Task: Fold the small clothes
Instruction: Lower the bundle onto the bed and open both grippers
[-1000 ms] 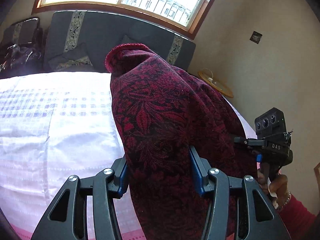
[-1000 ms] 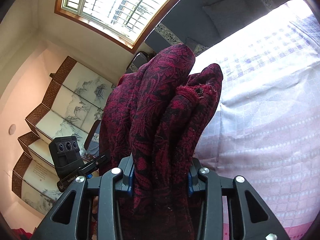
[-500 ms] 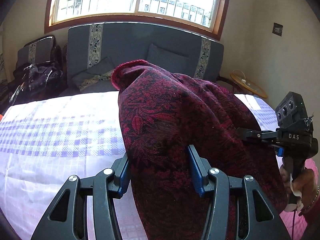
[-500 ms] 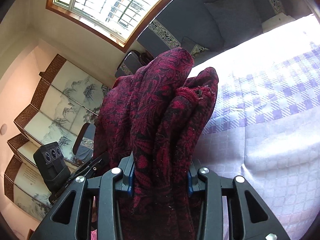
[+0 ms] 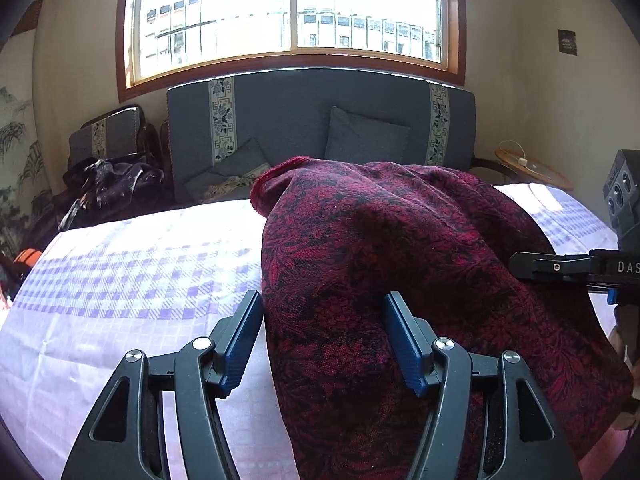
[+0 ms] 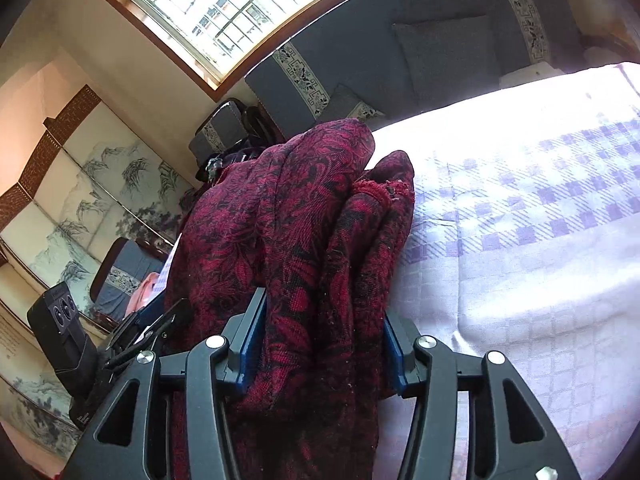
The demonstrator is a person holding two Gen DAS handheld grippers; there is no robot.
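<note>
Left wrist view: both grippers, left gripper [image 5: 324,344] and right gripper [image 6: 320,344], are opening around bunched red cloth [image 5: 400,248] toward bed [image 5: 120,272] at 12 o'clock; folding is looking unfinished

The garment [image 5: 400,264] lies on the bed [image 5: 120,280], between the left tongs [image 5: 324,340]. A sofa [image 5: 320,120] stands behind at twelve o'clock. The right tongs [image 5: 560,268] are at three o'clock.

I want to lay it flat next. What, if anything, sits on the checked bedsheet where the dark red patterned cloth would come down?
Nothing visible does. The dark red patterned cloth hangs between the opening jaws of the left gripper and the right gripper, and the lilac checked bedsheet beside it shows bare; the part under the cloth is hidden.
</note>
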